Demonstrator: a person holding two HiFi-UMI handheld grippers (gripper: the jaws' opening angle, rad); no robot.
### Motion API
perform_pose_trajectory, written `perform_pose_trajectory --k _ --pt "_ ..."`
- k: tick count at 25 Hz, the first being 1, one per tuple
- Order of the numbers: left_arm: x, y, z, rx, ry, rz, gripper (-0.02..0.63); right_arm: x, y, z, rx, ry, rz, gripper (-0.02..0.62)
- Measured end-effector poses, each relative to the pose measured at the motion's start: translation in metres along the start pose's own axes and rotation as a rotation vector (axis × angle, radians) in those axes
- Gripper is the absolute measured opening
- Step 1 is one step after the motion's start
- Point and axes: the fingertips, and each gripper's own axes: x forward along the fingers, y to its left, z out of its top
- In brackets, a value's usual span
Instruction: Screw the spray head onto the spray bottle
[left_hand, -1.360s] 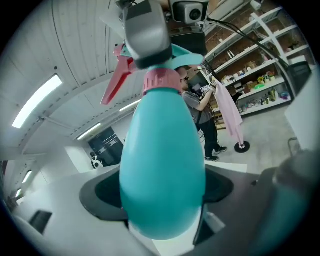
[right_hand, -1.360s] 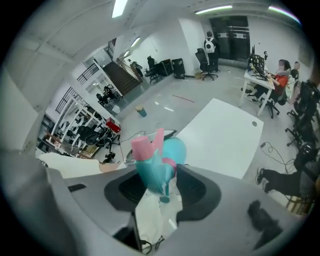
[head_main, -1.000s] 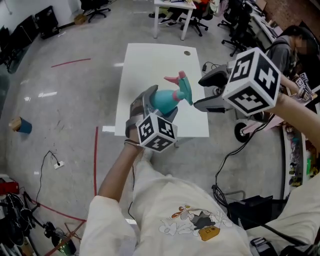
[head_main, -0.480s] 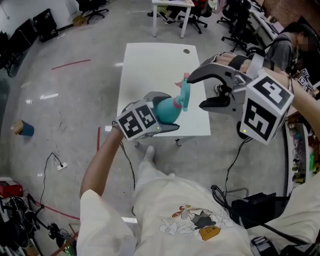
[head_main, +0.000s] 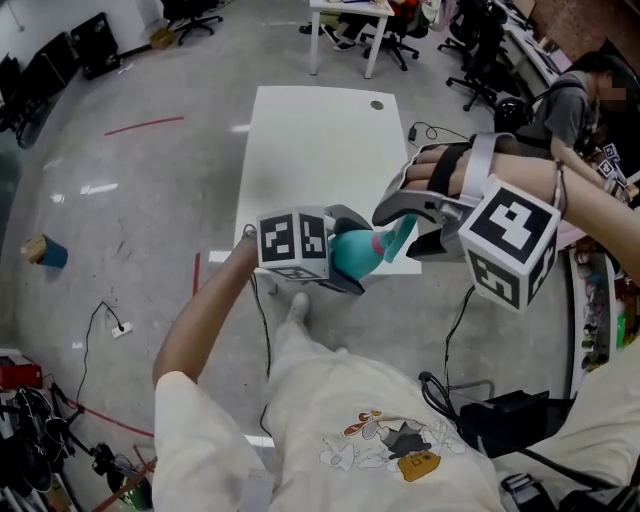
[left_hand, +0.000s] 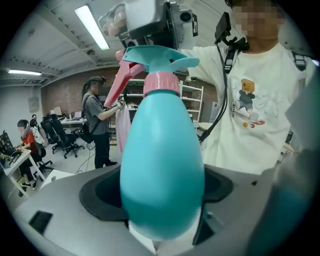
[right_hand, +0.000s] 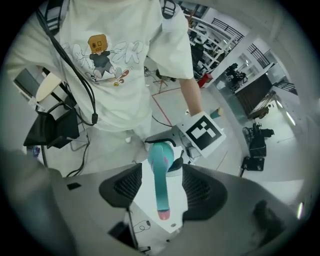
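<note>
Grey, glossy floor (head_main: 120, 220) with a white table (head_main: 310, 140) standing on it. Red lines (head_main: 143, 125) mark the floor. Black office chairs (head_main: 470, 60) stand beyond the table. Strip lights (left_hand: 92, 27) run along the ceiling. Farther off are a brick wall (left_hand: 62, 95) and white shelves (left_hand: 192, 92).

**Occlusions / unknowns**

Head view: the left gripper's (head_main: 350, 252) cube is covering the spray bottle's (head_main: 355, 262) base, and the right gripper (head_main: 398, 234) is hiding most of the spray head (head_main: 402, 240).
Right gripper view: the head is blocking most of the bottle. Contact between fingers (right_hand: 200, 190) and head isn't resolving.
Left gripper view: the bottle bottom is blurring out.
</note>
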Motion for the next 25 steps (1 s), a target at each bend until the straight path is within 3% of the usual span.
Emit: perform_pose_trajectory --k 6,9,11,16,20,25 --pt "0.01 -0.009 0.006 0.026 0.008 -0.032 0.42 0.017 0.019 0.013 -0.047 -0.022 0.101 0.24" --pt "0.011 -0.01 0.006 0.035 0.012 -0.037 0.42 0.022 0.022 0.015 -0.058 -0.035 0.109 0.146" --pt "0.011 -0.01 0.006 0.033 0.019 -0.034 0.42 0.023 0.024 0.014 -0.057 -0.035 0.112 0.135" --pt "0.011 -0.005 0.006 -0.001 0.02 0.005 0.42 0.024 0.023 0.01 0.059 -0.05 0.125 0.132" --pt "0.008 0.015 0.004 -0.05 -0.002 0.134 0.422 0.026 0.01 -0.002 0.228 -0.088 0.115 0.132" --pt "-0.006 0.06 -0.009 -0.117 0.046 0.449 0.425 0.037 -0.007 -0.032 0.431 -0.07 0.078 0.132"
